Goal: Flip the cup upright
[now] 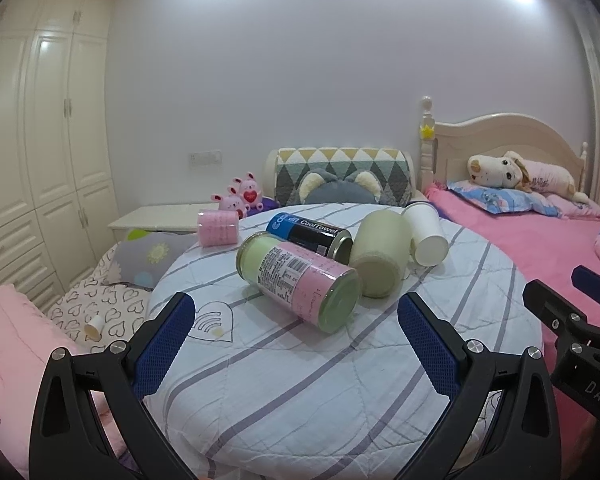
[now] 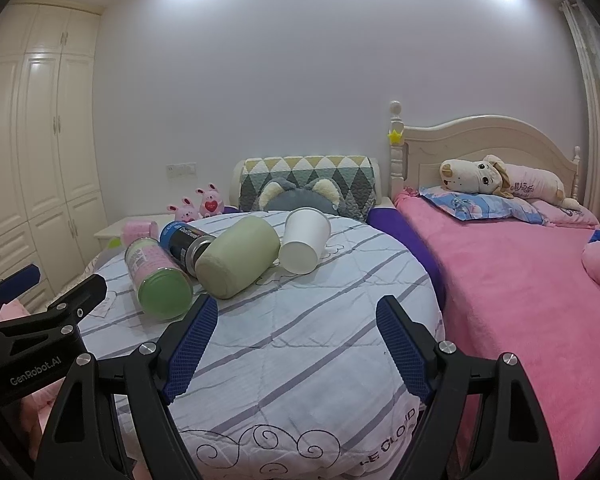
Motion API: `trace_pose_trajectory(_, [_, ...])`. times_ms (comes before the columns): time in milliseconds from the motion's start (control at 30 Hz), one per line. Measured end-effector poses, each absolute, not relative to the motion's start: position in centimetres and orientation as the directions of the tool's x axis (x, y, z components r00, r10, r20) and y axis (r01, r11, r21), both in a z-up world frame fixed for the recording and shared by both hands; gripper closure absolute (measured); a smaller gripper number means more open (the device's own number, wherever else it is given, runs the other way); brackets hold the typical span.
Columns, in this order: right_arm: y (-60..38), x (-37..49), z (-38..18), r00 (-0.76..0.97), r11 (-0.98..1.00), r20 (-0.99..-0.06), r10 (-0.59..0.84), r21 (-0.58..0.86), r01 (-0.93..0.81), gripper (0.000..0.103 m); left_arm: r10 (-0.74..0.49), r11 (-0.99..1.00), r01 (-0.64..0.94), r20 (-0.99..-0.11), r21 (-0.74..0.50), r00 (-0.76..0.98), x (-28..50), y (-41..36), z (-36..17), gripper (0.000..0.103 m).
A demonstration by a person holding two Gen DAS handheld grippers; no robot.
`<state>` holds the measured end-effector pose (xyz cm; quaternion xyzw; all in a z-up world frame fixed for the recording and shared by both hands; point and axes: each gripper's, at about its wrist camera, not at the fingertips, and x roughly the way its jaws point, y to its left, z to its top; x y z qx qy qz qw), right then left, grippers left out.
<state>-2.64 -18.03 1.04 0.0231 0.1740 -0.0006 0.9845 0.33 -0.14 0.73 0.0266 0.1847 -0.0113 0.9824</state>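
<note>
The wardrobe [image 1: 40,140] stands along the left wall. A pink roll [image 1: 218,228] lies at the far left edge of the round striped table cover [image 1: 300,380]. The left gripper [image 1: 296,344] hovers over the near part of the cover with its jaws spread wide apart and nothing between them. Ahead of it, four containers lie on their sides in a cluster. The pink-labelled jar [image 1: 298,280] is nearest. Behind it lies the blue and black can [image 1: 312,236], touching the pale green cup [image 1: 380,256] to its right. The white paper cup [image 2: 304,240] lies at the right end of the cluster, just beside the green cup, with its base toward the camera in the right wrist view. The right gripper [image 2: 296,344] hovers near the cover's front, jaws also wide apart and empty. A pink bed [image 2: 520,280] with a plush dog [image 2: 496,178] fills the right side.
</note>
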Motion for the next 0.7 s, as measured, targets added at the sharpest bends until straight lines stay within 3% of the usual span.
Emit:
trace_pose_trajectory(367, [-17.8, 0.1, 2.4, 0.936, 0.999, -0.350, 0.039, 0.003, -0.040, 0.020, -0.002, 0.999, 0.016, -0.415, 0.031, 0.910, 2.6, 0.6, 0.8, 0.001])
trace_pose_trajectory(700, [-15.6, 7.3, 5.1, 0.872, 0.961, -0.422, 0.248, -0.007, -0.277, 0.020, 0.048, 0.996, -0.078, -0.499, -0.041, 0.865, 7.1, 4.0, 1.2, 0.001])
